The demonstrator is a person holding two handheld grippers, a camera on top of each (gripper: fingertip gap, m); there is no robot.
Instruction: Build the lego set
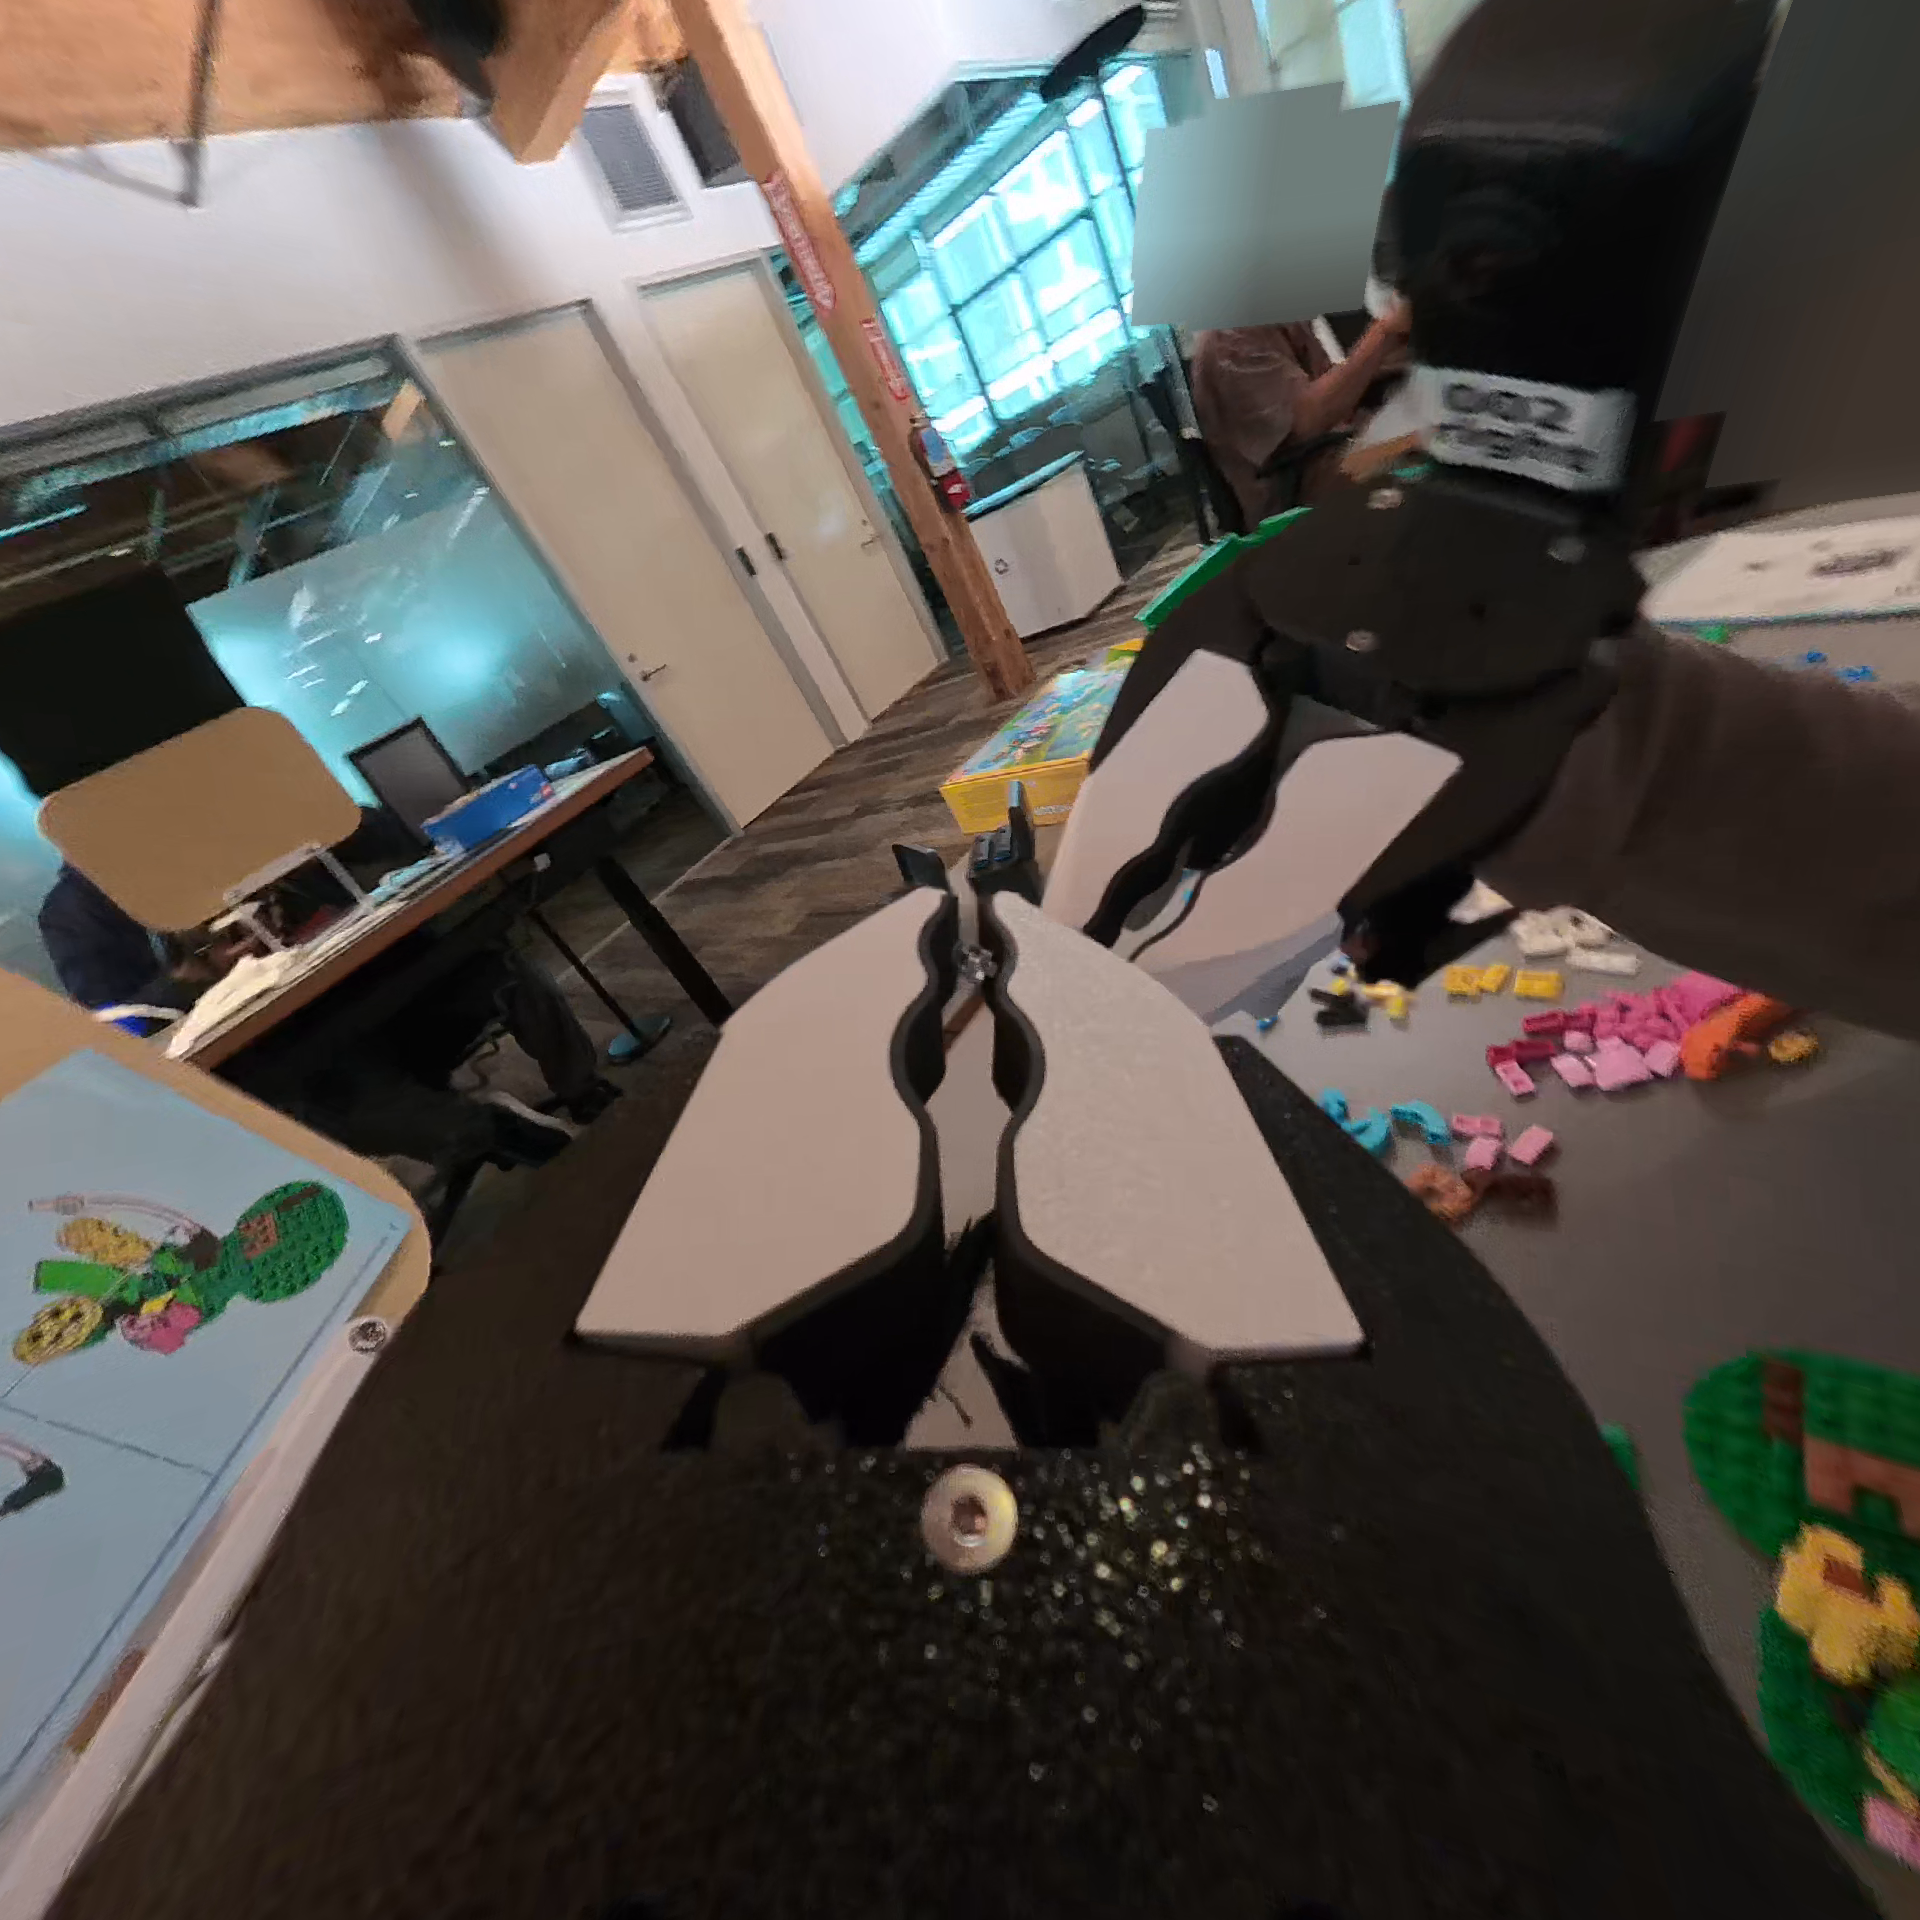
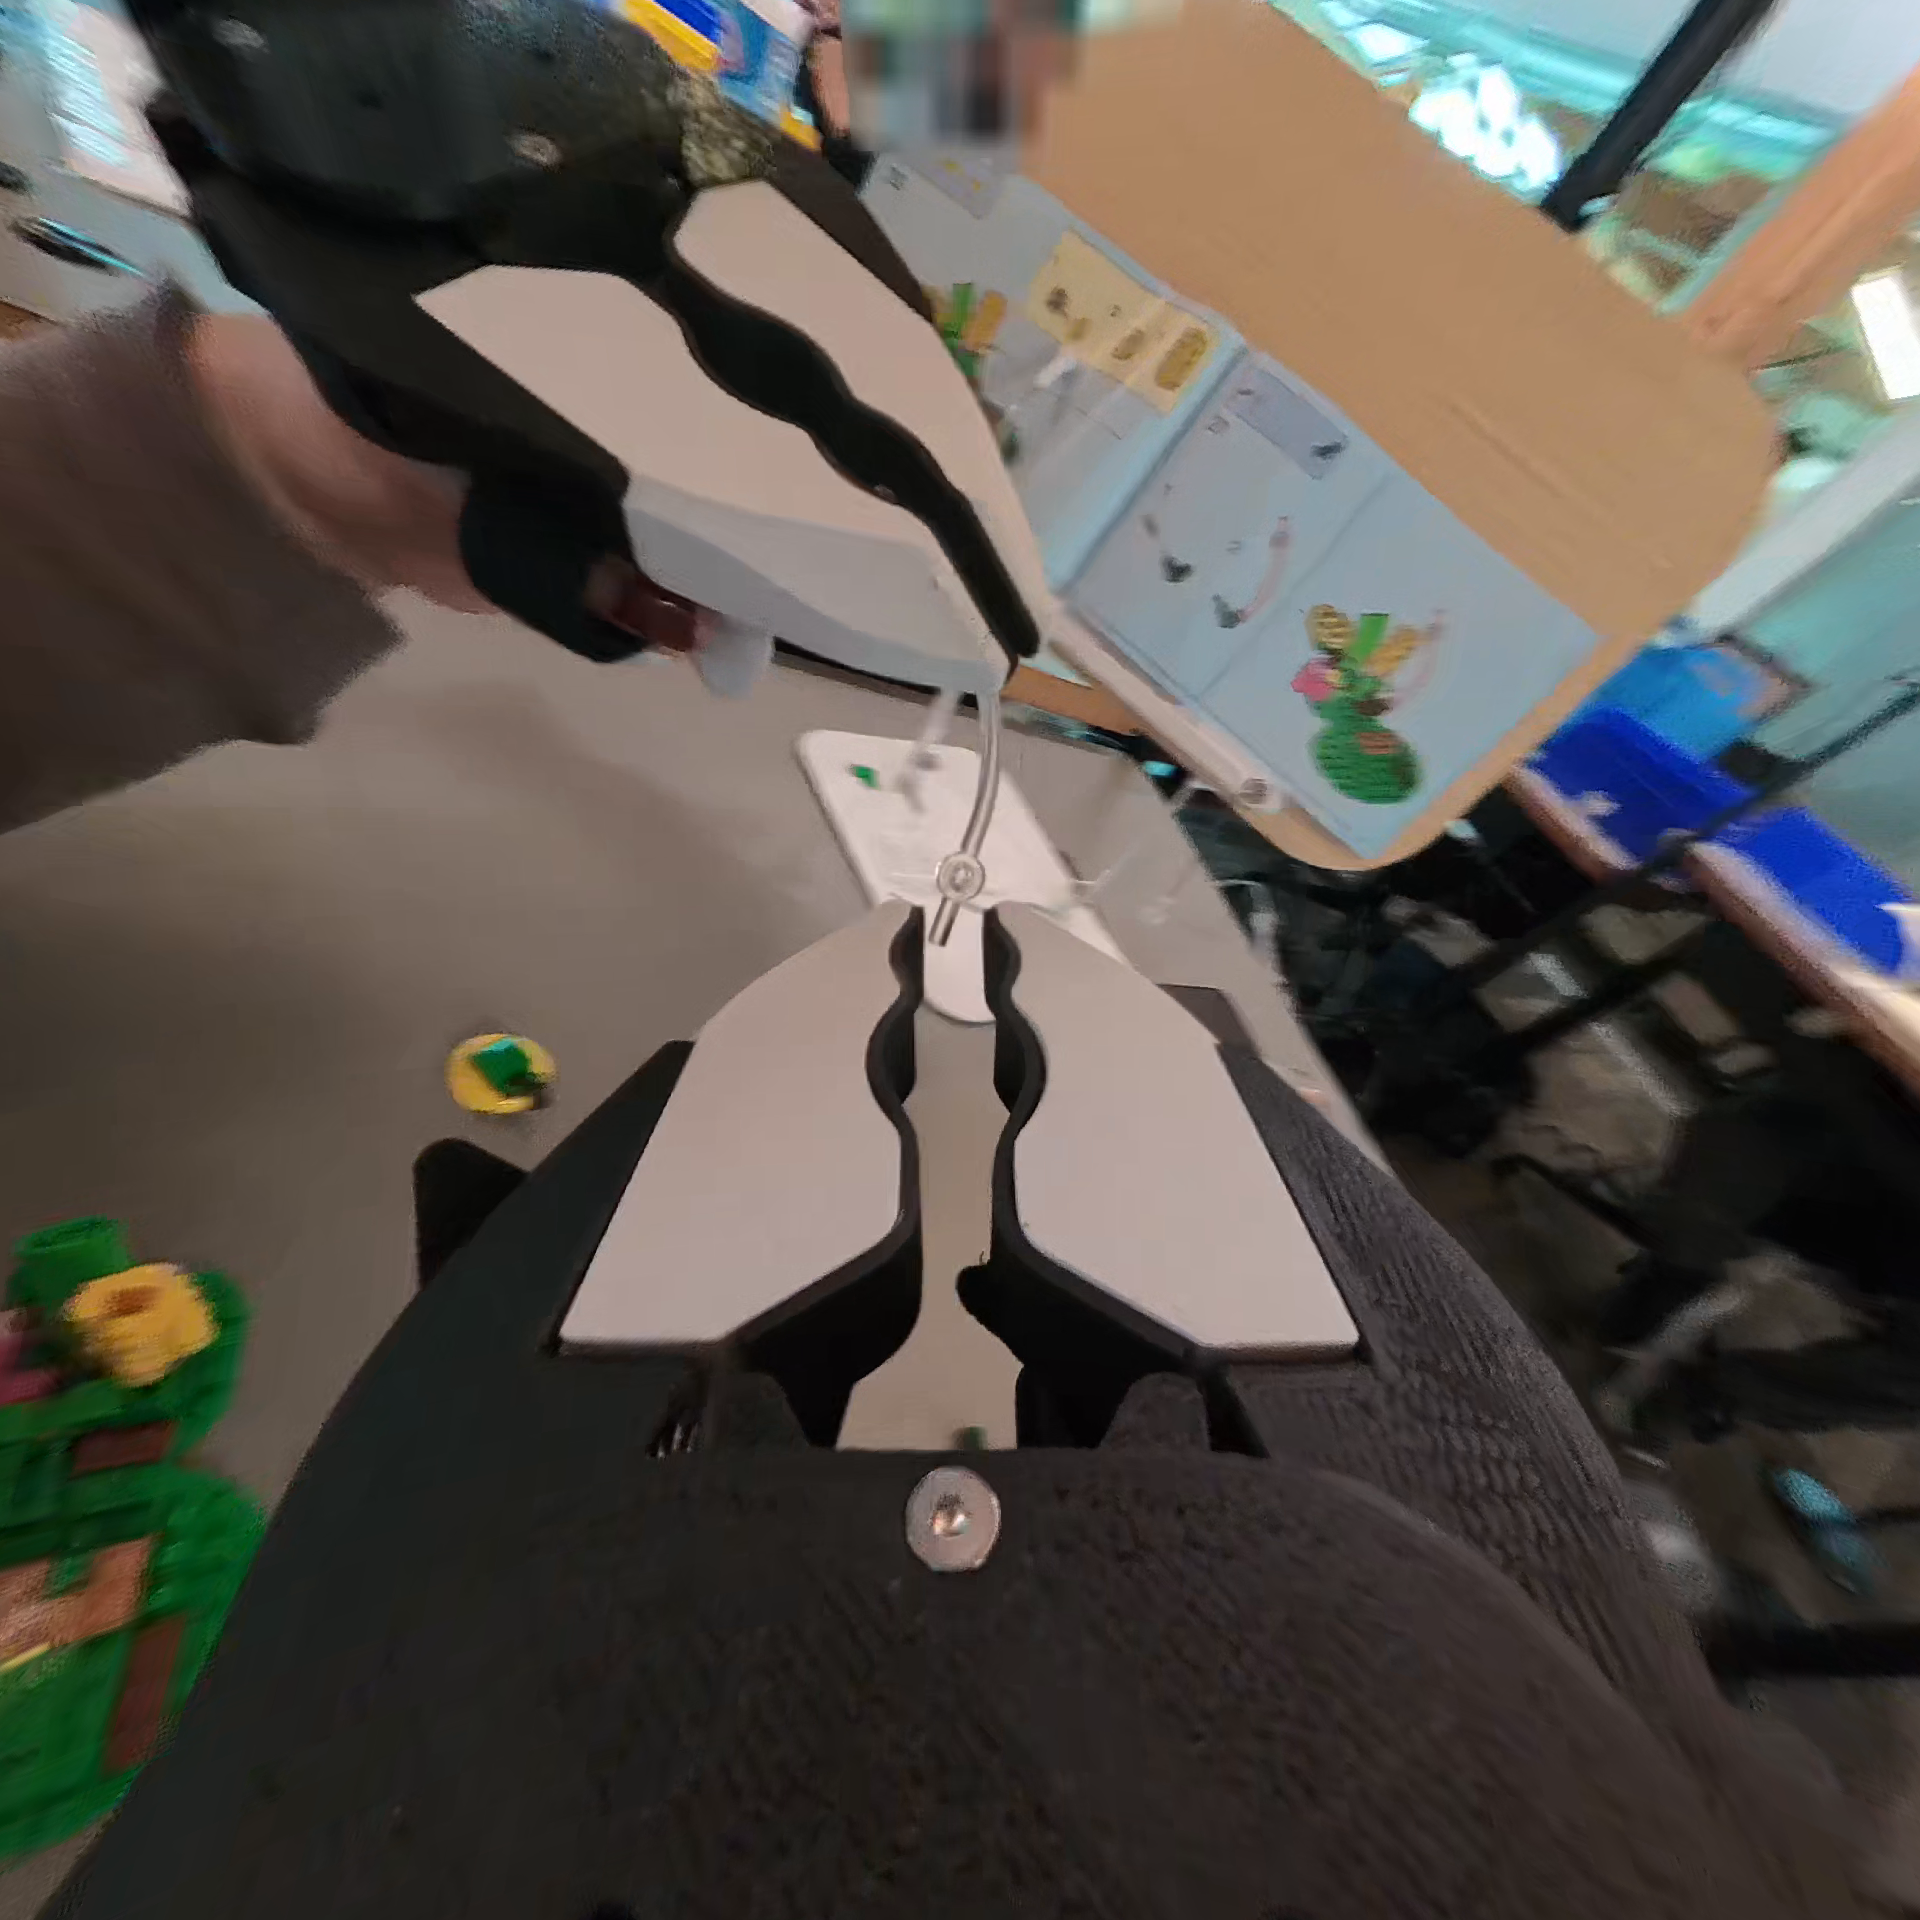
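Note:
My left gripper (image 1: 971, 920) is shut on a small clear piece (image 1: 977, 961) that shows between its fingertips. In the right wrist view the left gripper (image 2: 1013, 655) comes in from the upper left. From its tips hangs a clear curved rod (image 2: 992, 769) with a ring (image 2: 958, 876) near its lower end. That lower end stands between the tips of my right gripper (image 2: 951, 925). The right jaws are apart and a gap shows beside the rod, so they do not press on it. The right gripper (image 1: 1096, 923) also shows in the left wrist view, just right of the left tips.
A green build with yellow flowers (image 1: 1787, 1475) (image 2: 94, 1455) sits on the grey table (image 2: 416, 883). Pink bricks (image 1: 1621, 1039), yellow bricks and blue bricks lie loose. A yellow round piece (image 2: 499, 1073), a white sheet (image 2: 894, 821), the instruction booklet (image 1: 156, 1299) (image 2: 1299, 582) and a yellow box (image 1: 1039, 748) are nearby. Some 4 centimetres of space lies between my two pairs of fingers.

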